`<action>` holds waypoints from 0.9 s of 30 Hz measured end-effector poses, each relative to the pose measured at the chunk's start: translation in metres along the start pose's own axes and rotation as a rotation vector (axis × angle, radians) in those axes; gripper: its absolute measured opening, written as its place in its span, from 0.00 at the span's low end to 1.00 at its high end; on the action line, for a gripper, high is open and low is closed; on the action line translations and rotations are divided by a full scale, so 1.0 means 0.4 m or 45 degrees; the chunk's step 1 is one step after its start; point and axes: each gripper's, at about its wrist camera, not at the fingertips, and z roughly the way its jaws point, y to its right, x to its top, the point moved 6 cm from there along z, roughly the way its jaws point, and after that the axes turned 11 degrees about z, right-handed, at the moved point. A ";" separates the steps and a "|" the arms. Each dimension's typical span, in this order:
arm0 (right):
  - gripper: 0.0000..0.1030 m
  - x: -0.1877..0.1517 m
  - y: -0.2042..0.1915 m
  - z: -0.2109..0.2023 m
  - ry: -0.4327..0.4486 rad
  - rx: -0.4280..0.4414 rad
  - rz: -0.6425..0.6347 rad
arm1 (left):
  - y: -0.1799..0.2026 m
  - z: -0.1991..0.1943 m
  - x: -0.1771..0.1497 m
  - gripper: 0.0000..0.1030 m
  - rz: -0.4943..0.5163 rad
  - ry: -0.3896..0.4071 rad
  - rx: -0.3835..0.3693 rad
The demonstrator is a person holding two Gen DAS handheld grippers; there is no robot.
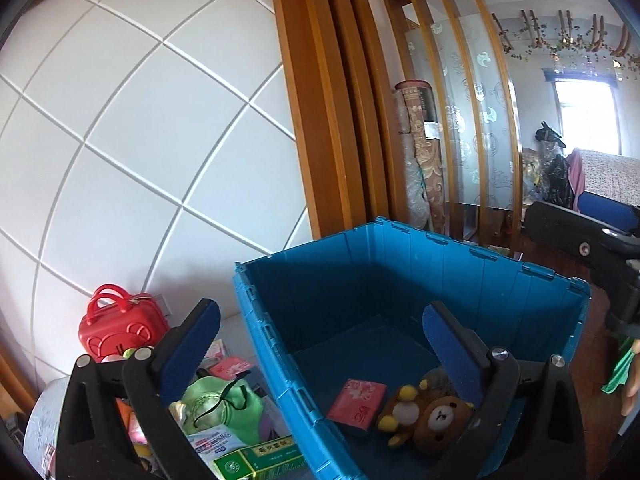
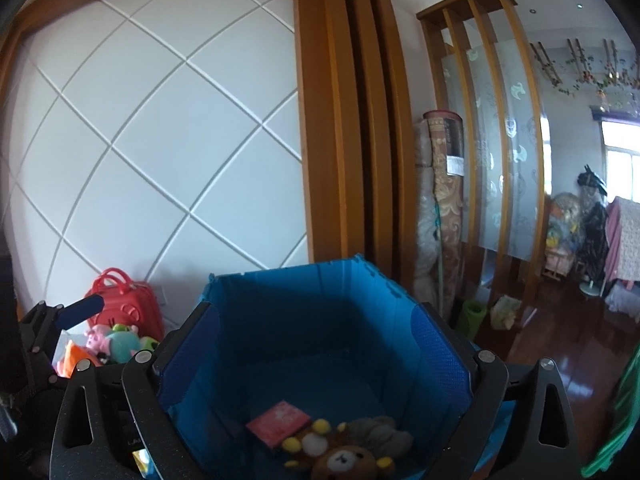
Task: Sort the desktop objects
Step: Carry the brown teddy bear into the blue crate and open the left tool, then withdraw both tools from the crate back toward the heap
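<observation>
- Blue-padded fingers [image 1: 456, 350] of the left hand-held gripper [image 1: 320, 344] stand wide apart and released, nothing between the pads; its right finger hangs inside the blue crate [image 1: 272, 320], its left finger outside over the clutter.
- Straddling the crate's left wall, the left hand-held gripper points slightly downward.
- Right hand-held gripper [image 2: 316, 344] points slightly downward into the same crate, jaws spread nearly to the crate's side walls, empty.
- Just below and ahead of both hand-held grippers, on the crate floor, lies a brown plush bear [image 1: 430, 416] with yellow paws, face up, on a grey plush piece [image 2: 380, 434].
- Touching the bear's left side is a flat pink packet [image 1: 358, 402], lying tilted.
- Left of the crate, beneath the left finger, the surface carries a green satin pouch [image 1: 224, 404] with a black cord, a green and gold box [image 1: 260, 460], a white printed packet [image 1: 216, 442] and small pink packets.
- Farther left, against the white quilted wall [image 1: 140, 120], stands a red toy suitcase [image 1: 120, 328]; soft toys [image 2: 116, 340] lie before it.
- Beyond the crate, a rolled carpet [image 1: 424, 152] leans on a wooden slat divider.
</observation>
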 end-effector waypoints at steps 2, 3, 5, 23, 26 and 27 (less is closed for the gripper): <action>0.95 -0.009 -0.016 -0.017 0.005 0.025 -0.003 | -0.013 -0.016 -0.015 1.00 0.001 -0.003 0.031; 0.96 -0.016 -0.024 -0.026 0.005 0.032 -0.006 | -0.017 -0.020 -0.022 1.00 -0.002 -0.003 0.035; 0.96 -0.028 -0.041 -0.040 0.008 0.043 -0.011 | -0.032 -0.037 -0.041 1.00 -0.008 -0.005 0.051; 0.98 -0.201 -0.358 -0.163 -0.070 0.183 -0.042 | -0.296 -0.247 -0.272 1.00 -0.027 -0.097 0.217; 0.98 -0.235 -0.422 -0.175 -0.098 0.199 -0.052 | -0.346 -0.285 -0.315 1.00 -0.034 -0.116 0.238; 0.98 -0.247 -0.441 -0.179 -0.107 0.204 -0.055 | -0.361 -0.298 -0.330 1.00 -0.038 -0.121 0.244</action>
